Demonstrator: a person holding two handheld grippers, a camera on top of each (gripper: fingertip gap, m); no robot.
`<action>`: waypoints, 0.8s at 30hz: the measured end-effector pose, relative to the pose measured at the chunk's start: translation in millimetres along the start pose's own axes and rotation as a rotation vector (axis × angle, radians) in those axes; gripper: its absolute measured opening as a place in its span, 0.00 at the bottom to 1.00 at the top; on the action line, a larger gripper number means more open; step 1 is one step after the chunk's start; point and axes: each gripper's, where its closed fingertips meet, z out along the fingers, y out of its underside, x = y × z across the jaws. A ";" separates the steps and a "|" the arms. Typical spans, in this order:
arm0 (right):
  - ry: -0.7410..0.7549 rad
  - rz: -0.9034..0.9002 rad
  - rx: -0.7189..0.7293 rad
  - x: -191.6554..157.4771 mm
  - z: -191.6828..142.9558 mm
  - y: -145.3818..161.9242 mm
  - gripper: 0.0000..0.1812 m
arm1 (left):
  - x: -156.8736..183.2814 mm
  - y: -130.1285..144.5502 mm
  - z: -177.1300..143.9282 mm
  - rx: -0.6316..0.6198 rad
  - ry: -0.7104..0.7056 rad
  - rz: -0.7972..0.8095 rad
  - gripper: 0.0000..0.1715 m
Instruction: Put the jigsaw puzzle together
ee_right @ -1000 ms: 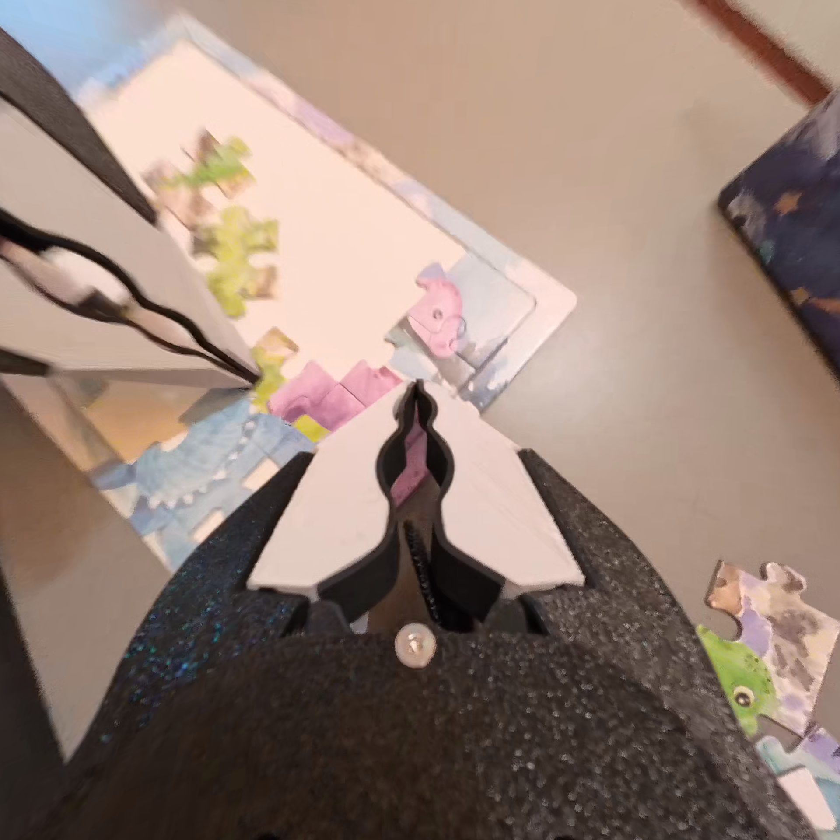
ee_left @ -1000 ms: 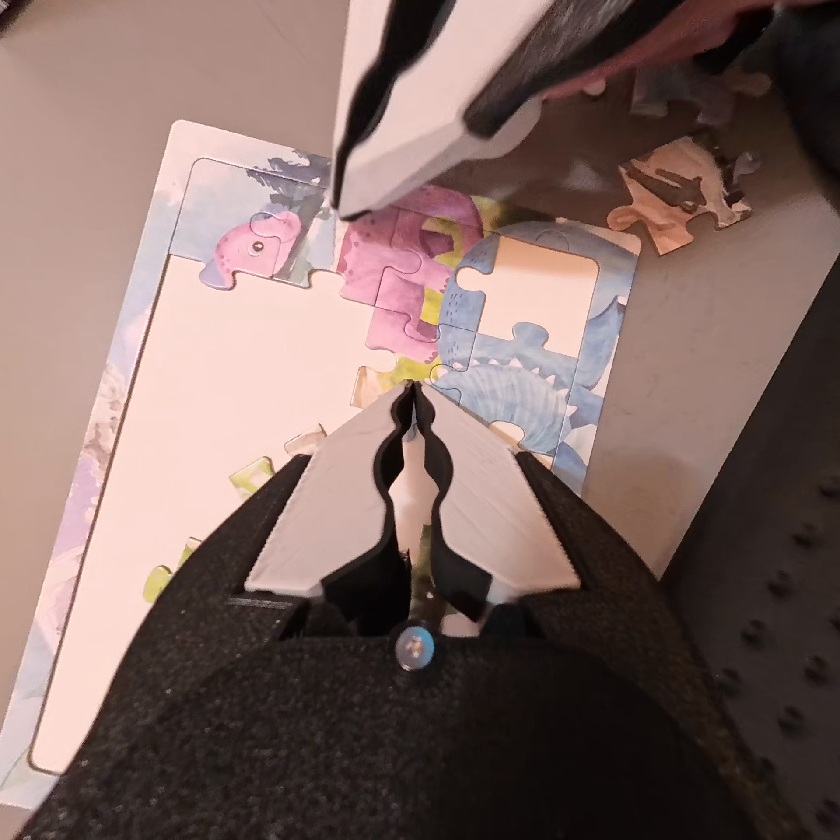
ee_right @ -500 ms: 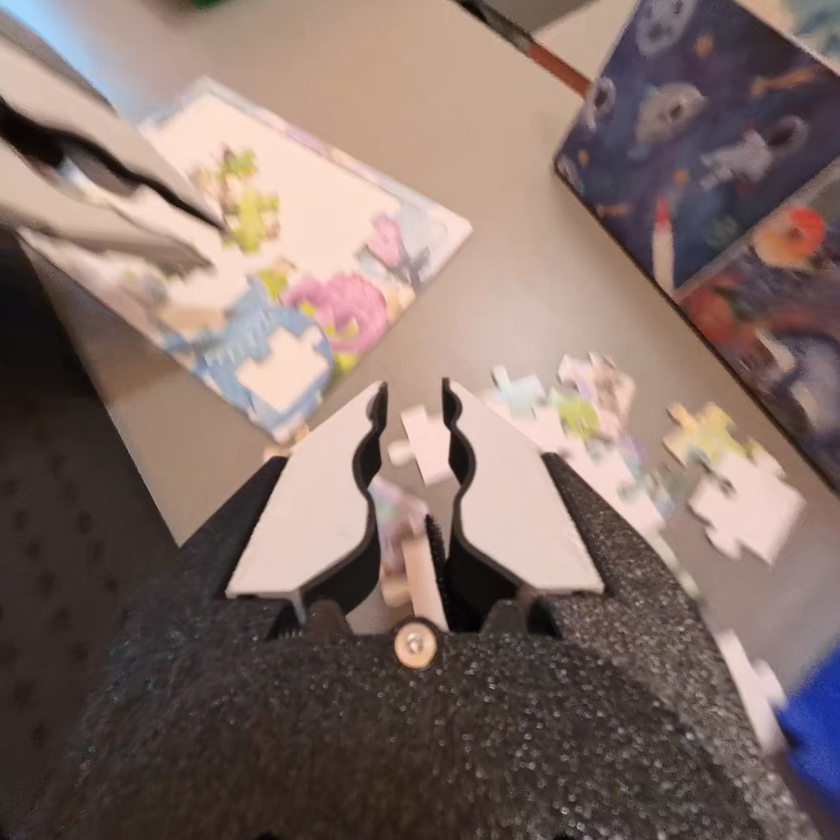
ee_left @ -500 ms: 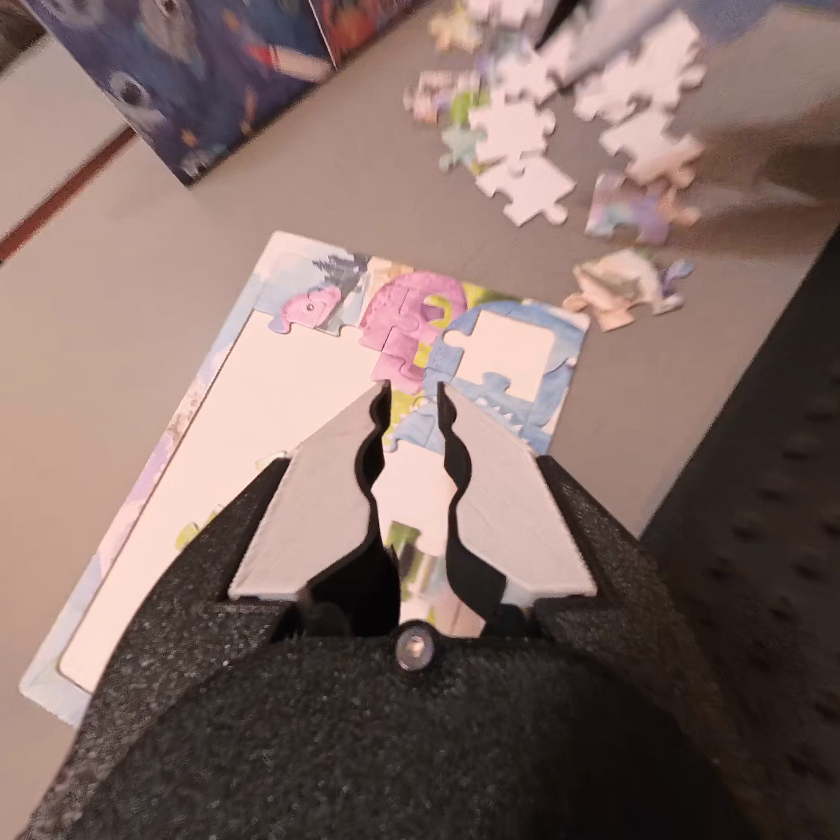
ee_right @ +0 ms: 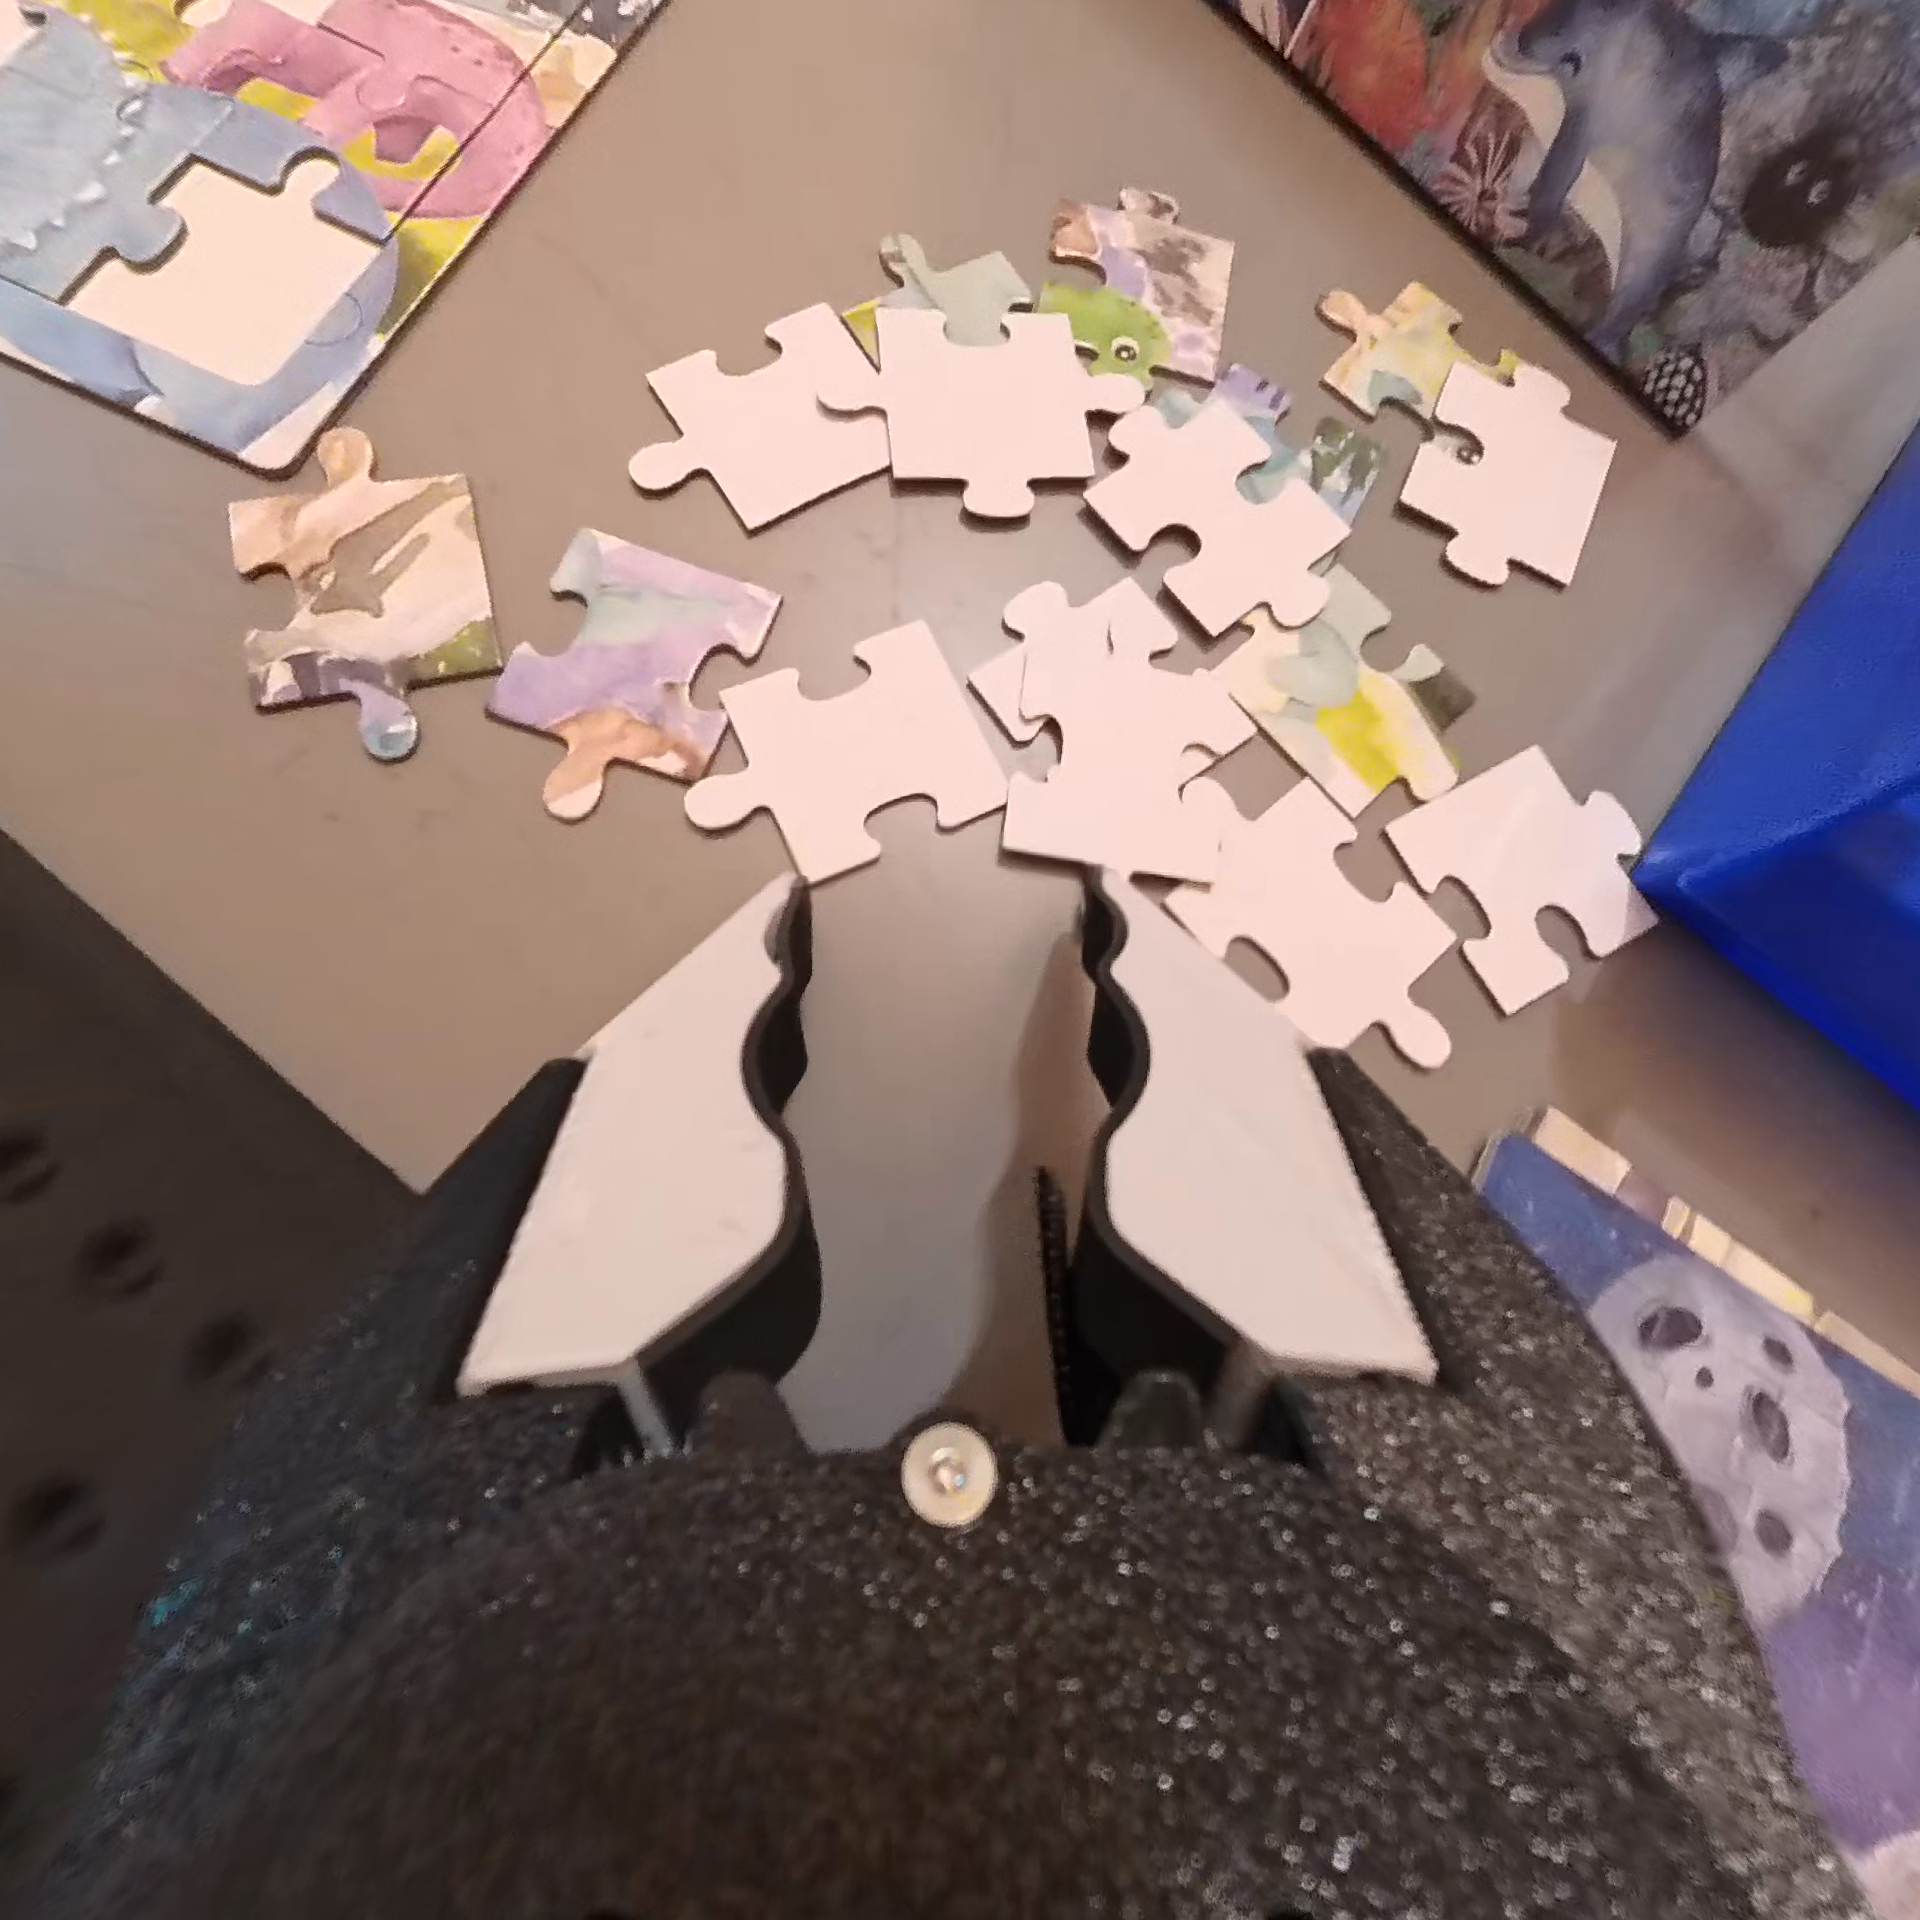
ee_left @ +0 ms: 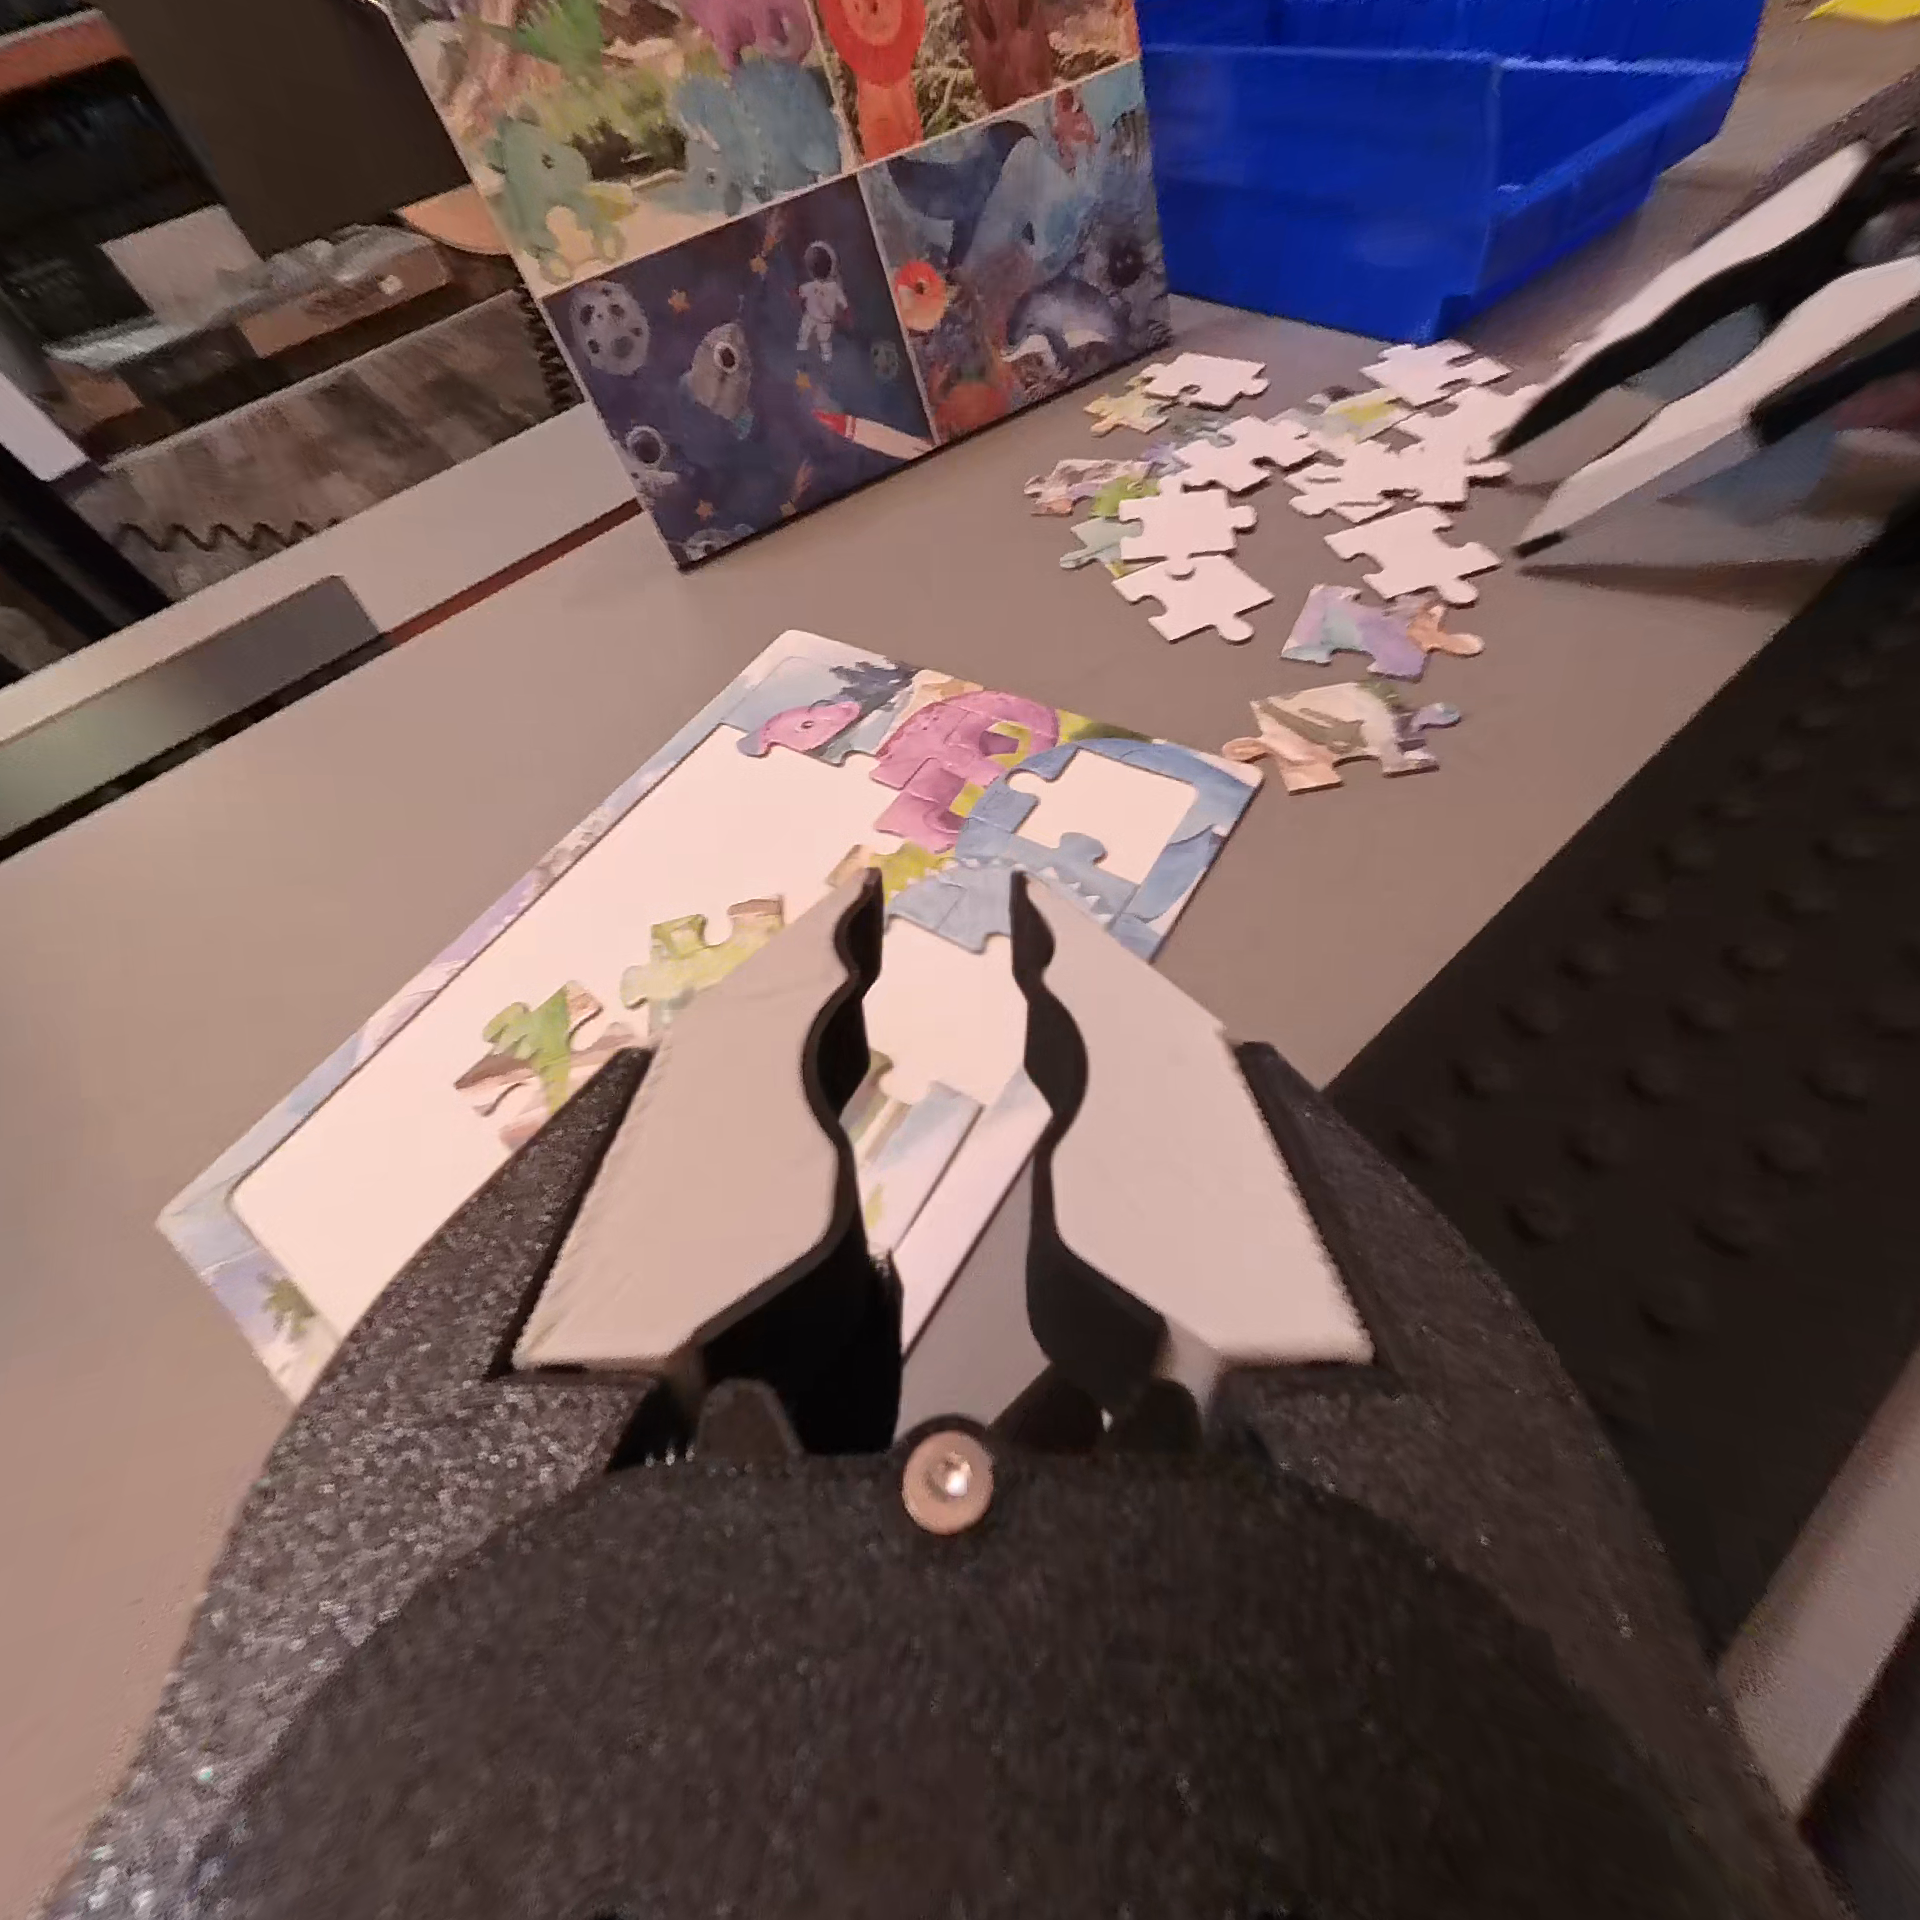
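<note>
puzzle tray (ee_left: 312, 1081) runs lengthwise away beneath the left gripper (ee_left: 943, 902); loose pieces (ee_right: 852, 748) just beyond the right gripper (ee_right: 943, 902); both agape, empty.

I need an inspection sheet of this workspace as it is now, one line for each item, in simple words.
Surface: grey table, with a black studded mat along one side.
Job's things: puzzle tray partly filled, pink and blue pieces joined at its far end, one gap among the blue ones; loose pieces in a heap beside it, many face down and white.
Clutter: picture box standing upright; blue bin behind the heap.
Grippers: left gripper open and empty, above the tray; right gripper open and empty, next to the heap.
Cables: nothing seen.
Surroundings: dim shelves behind the table, blurred.
</note>
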 end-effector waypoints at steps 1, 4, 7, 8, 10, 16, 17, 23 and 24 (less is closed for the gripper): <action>-0.023 0.000 -0.006 -1.3 4.2 -1.4 0.32 | 2.7 -0.7 0.4 0.000 0.012 -0.005 0.14; -0.106 -0.015 -0.014 -10.8 12.5 -5.9 0.35 | 7.0 -0.9 1.8 -0.002 0.015 0.018 0.14; -0.060 -0.030 0.038 3.1 8.0 -13.5 0.34 | 8.2 0.5 3.0 -0.012 0.011 0.033 0.14; -0.081 0.004 0.058 7.3 5.6 -17.6 0.33 | 8.0 0.5 3.1 -0.012 0.011 0.031 0.14; -0.125 0.100 0.097 18.6 3.9 -29.5 0.34 | 7.7 1.9 4.1 -0.020 0.019 0.018 0.14; -0.047 0.091 0.030 56.2 47.9 -57.5 0.33 | 9.3 5.0 6.2 -0.041 0.025 0.025 0.14; -0.057 0.096 0.005 58.7 56.9 -58.7 0.33 | 10.0 5.3 6.3 -0.043 0.025 0.032 0.14; -0.043 0.215 0.077 76.9 67.8 -68.1 0.34 | 10.5 8.3 6.1 -0.057 0.019 0.044 0.14; -0.014 0.213 0.047 81.1 70.4 -62.5 0.38 | 10.5 8.8 6.5 -0.059 0.019 0.043 0.14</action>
